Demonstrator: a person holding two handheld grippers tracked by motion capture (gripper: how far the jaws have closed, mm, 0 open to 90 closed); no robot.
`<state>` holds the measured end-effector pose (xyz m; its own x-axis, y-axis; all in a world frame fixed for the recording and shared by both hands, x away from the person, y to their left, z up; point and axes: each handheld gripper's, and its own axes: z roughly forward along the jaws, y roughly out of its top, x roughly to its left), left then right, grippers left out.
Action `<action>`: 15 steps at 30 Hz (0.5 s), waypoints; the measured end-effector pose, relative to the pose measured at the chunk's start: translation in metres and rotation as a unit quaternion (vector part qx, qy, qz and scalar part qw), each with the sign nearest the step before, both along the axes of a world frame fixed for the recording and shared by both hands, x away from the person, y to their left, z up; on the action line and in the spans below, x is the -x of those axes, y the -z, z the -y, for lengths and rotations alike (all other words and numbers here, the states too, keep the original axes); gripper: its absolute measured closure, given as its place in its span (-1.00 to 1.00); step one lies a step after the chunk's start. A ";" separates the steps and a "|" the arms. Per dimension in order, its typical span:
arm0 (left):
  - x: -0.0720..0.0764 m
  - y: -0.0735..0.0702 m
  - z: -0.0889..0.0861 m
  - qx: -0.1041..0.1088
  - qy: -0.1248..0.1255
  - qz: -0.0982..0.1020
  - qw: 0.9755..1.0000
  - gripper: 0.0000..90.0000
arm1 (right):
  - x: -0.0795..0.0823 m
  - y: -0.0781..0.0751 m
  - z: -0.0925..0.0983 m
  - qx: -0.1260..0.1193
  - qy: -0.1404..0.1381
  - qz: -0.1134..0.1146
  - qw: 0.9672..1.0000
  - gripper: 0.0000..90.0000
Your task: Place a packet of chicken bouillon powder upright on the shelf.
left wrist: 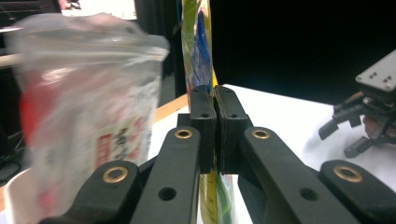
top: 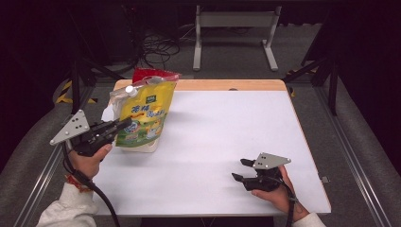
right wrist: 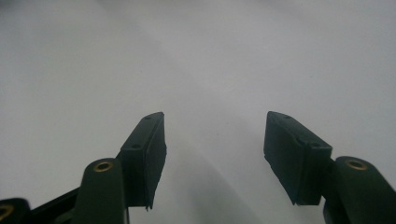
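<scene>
Gripping the yellow pouch (top: 142, 118) by its edge, the left gripper (top: 124, 124) is seen clamped tight, its two pads (left wrist: 203, 126) pressed together on the thin film of the yellow pouch (left wrist: 198, 42). The pouch is held upright at the far left corner of the white table (top: 222, 137), its bottom edge touching or just above the surface; which cannot be told. Just beside the pouch, on its left, a clear bag (left wrist: 88, 112) with red print is blurred in the left gripper view. Well to the right of the pouch, the right gripper (top: 242, 170) is rested near the table's front edge, released, nothing between its parted jaws, the pads (right wrist: 147, 154) poised over bare white table.
</scene>
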<state>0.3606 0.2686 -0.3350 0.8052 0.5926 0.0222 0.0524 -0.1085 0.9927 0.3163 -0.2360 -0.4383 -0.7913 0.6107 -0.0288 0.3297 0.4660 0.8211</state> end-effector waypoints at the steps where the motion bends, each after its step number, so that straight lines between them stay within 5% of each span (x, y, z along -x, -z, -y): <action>1: -0.001 0.002 -0.004 0.003 -0.003 0.001 1.000 0.95 | 0.000 0.000 0.000 0.000 0.000 -0.001 1.000 -0.14; 6: -0.008 0.011 -0.016 0.005 -0.009 -0.013 1.000 0.95 | -0.001 0.001 -0.002 0.002 -0.005 -0.002 1.000 -0.15; 15: -0.021 0.015 -0.018 0.013 -0.017 -0.004 1.000 0.95 | -0.002 0.003 -0.004 0.004 -0.007 -0.004 1.000 -0.16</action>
